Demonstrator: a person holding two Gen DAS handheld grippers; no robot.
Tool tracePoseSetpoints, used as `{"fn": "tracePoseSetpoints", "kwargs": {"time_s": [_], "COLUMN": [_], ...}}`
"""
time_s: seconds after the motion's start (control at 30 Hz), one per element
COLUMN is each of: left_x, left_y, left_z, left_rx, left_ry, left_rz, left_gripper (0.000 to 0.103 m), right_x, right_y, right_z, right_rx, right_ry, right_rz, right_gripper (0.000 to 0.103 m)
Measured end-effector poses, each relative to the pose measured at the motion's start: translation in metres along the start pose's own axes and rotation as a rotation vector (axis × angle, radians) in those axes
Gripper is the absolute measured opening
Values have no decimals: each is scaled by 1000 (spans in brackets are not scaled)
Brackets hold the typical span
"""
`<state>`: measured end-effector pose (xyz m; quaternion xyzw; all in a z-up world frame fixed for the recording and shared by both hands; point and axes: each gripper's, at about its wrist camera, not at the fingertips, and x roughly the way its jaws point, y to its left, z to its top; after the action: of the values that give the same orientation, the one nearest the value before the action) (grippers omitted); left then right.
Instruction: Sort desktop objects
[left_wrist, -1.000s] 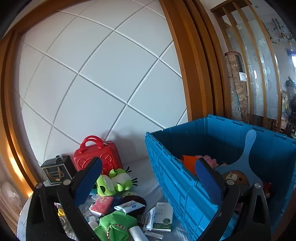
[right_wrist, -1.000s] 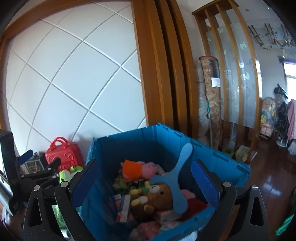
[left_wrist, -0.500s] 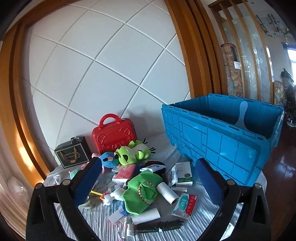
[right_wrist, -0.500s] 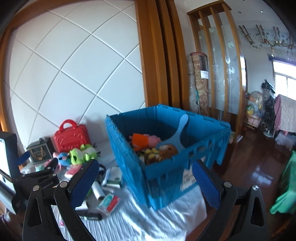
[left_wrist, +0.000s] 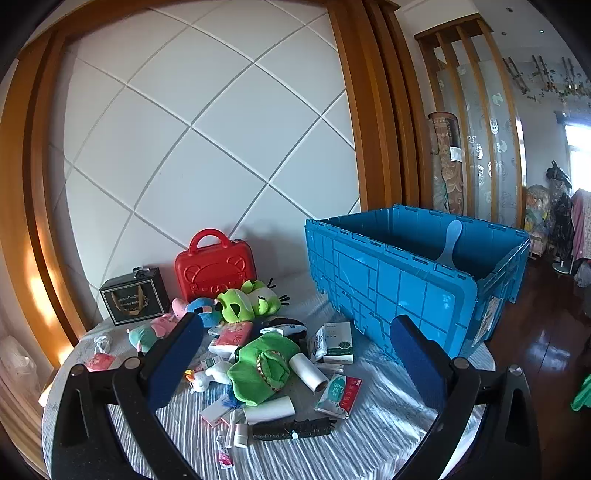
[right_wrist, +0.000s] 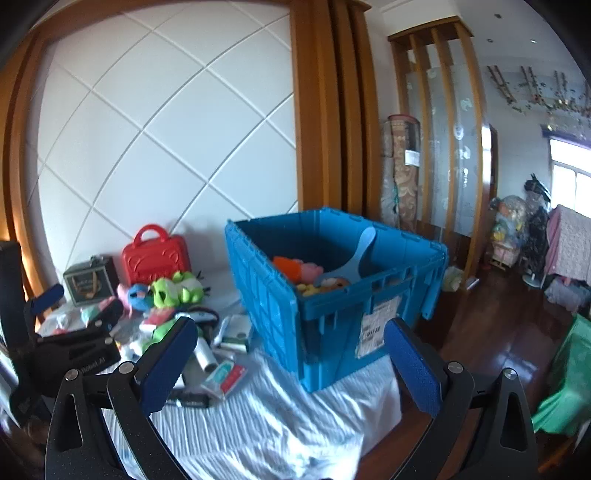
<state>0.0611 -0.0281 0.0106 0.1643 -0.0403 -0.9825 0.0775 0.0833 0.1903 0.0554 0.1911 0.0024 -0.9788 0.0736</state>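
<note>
Left wrist view: left gripper (left_wrist: 295, 354) spread wide, holding nothing, low centre over clutter pile. Green plush (left_wrist: 260, 365) mid-frame, white box (left_wrist: 338, 341) with unreadable print beside it, red case (left_wrist: 214, 267) behind. Blue crate (left_wrist: 402, 280) at right. Right wrist view: right gripper (right_wrist: 286, 363) spread, empty; crate label (right_wrist: 378, 323) blurred, writing illegible.
</note>
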Motion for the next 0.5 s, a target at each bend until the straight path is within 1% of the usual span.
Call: {"fn": "tracePoseSetpoints", "kwargs": {"time_s": [0.17, 0.33, 0.5], "left_x": [0, -1, 7], "left_y": [-2, -6, -4], "left_z": [-2, -3, 1], "left_rx": [-11, 8, -15], "left_ry": [22, 11, 28], "left_rz": [19, -6, -24], "left_gripper": [103, 103, 103], "right_x": [-2, -2, 0], "right_y": [1, 0, 0], "right_z": [-10, -8, -4], "right_rx": [-11, -14, -12], "right_ry": [21, 15, 10], "right_rz": [22, 31, 41], "right_gripper": [102, 102, 102]}}
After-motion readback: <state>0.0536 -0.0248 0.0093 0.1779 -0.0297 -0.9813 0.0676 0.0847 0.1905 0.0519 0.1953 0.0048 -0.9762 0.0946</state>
